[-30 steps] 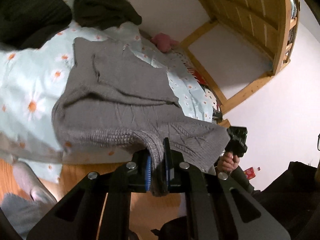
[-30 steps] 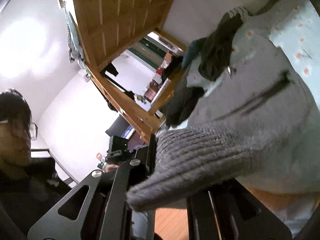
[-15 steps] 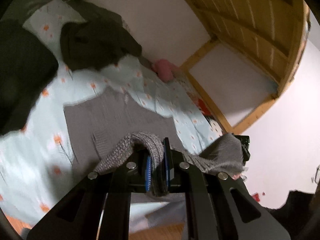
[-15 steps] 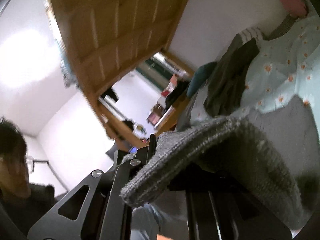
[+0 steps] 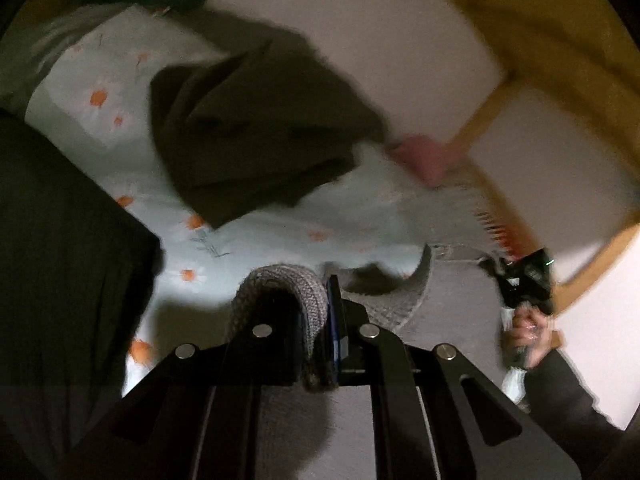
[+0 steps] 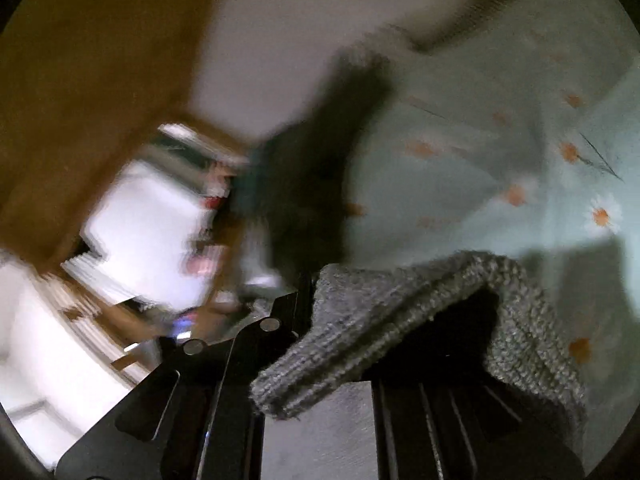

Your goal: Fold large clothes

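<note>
A grey knitted sweater (image 5: 384, 300) lies on the daisy-print bed cover (image 5: 280, 236). My left gripper (image 5: 320, 312) is shut on its ribbed edge, which loops up over the jaws. My right gripper (image 6: 340, 320) is shut on another ribbed corner of the sweater (image 6: 400, 312), which drapes over and hides the fingertips. The right gripper also shows in the left wrist view (image 5: 524, 280), held in a hand at the right. Both views are blurred by motion.
A dark olive garment (image 5: 256, 132) lies bunched on the bed ahead. A black garment (image 5: 60, 240) covers the left. A pink object (image 5: 424, 156) sits by the wall. The wooden bunk frame (image 5: 520, 88) rises at the right.
Both grippers have carried the sweater's hem forward over the bed toward the dark garment. The sweater's body has dropped below the views, and the olive garment looms larger.
</note>
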{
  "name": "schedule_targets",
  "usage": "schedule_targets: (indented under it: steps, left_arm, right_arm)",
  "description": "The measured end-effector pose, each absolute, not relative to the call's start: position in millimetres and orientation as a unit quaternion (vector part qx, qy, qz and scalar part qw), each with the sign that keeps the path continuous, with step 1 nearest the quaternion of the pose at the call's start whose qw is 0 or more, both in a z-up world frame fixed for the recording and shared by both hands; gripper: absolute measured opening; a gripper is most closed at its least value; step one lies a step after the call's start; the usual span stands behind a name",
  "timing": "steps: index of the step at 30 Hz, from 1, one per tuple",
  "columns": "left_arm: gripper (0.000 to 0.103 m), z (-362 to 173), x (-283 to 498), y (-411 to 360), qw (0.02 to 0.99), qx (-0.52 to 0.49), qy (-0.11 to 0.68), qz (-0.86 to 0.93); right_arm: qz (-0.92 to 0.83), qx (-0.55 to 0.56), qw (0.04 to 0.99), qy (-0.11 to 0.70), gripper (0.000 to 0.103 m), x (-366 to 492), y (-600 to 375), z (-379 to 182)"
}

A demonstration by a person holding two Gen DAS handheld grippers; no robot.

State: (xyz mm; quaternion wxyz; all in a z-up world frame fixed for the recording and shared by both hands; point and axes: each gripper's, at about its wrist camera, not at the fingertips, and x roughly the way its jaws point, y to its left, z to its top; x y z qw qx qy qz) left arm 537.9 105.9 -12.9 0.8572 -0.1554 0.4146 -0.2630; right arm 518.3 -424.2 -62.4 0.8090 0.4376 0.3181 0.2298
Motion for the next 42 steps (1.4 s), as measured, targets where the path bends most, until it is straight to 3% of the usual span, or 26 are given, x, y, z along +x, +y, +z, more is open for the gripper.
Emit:
schedule_targets:
  steps: [3, 5, 6, 7, 10, 11, 12, 13, 14, 18, 24, 26, 33, 42]
  left_arm:
    - [0.015, -51, 564, 89, 0.859, -0.108, 0.449, -0.221]
    - [0.018, -71, 571, 85, 0.858, -0.098, 0.462, -0.203]
    - [0.020, -79, 574, 87, 0.855, -0.108, 0.463, -0.204]
    - [0.020, -83, 575, 89, 0.853, -0.117, 0.464, -0.206]
    - [0.024, -83, 578, 98, 0.849, -0.147, 0.457, -0.221]
    - [0.032, -79, 578, 101, 0.847, -0.154, 0.454, -0.228]
    - [0.049, -71, 578, 102, 0.846, -0.165, 0.446, -0.240]
    - [0.059, -61, 576, 103, 0.849, -0.172, 0.434, -0.248]
    - [0.099, -52, 574, 103, 0.855, -0.174, 0.421, -0.247]
    - [0.097, -3, 564, 101, 0.895, -0.149, 0.362, -0.212]
    - [0.097, 16, 512, 40, 0.881, -0.125, 0.408, -0.206]
    - [0.097, 0, 474, 3, 0.889, -0.081, 0.416, -0.175]
    - [0.098, -95, 437, -50, 0.873, 0.011, 0.478, -0.102]
    - [0.099, -100, 433, -53, 0.878, 0.043, 0.469, -0.087]
  right_arm:
    - [0.179, 0.438, 0.793, 0.383, 0.017, 550, -415, -98]
    - [0.167, 0.428, 0.797, 0.393, 0.047, 560, -409, -108]
    - [0.165, 0.436, 0.799, 0.380, 0.089, 561, -411, -110]
    - [0.150, 0.454, 0.809, 0.341, 0.100, 559, -419, -107]
    - [0.112, 0.510, 0.806, 0.281, 0.100, 558, -448, -100]
    - [0.101, 0.531, 0.799, 0.263, 0.100, 556, -460, -96]
    - [0.090, 0.532, 0.802, 0.258, 0.100, 554, -466, -88]
    - [0.082, 0.520, 0.810, 0.258, 0.100, 554, -470, -77]
    - [0.078, 0.502, 0.821, 0.262, 0.100, 552, -470, -66]
    - [0.093, 0.395, 0.862, 0.304, 0.100, 531, -431, -19]
    - [0.033, 0.056, 0.912, 0.405, 0.100, 450, -299, 1]
    - [0.005, 0.011, 0.907, 0.421, 0.100, 432, -276, -13]
    - [-0.020, 0.005, 0.874, 0.485, 0.100, 410, -262, -99]
    - [-0.023, 0.017, 0.875, 0.484, 0.100, 414, -261, -97]
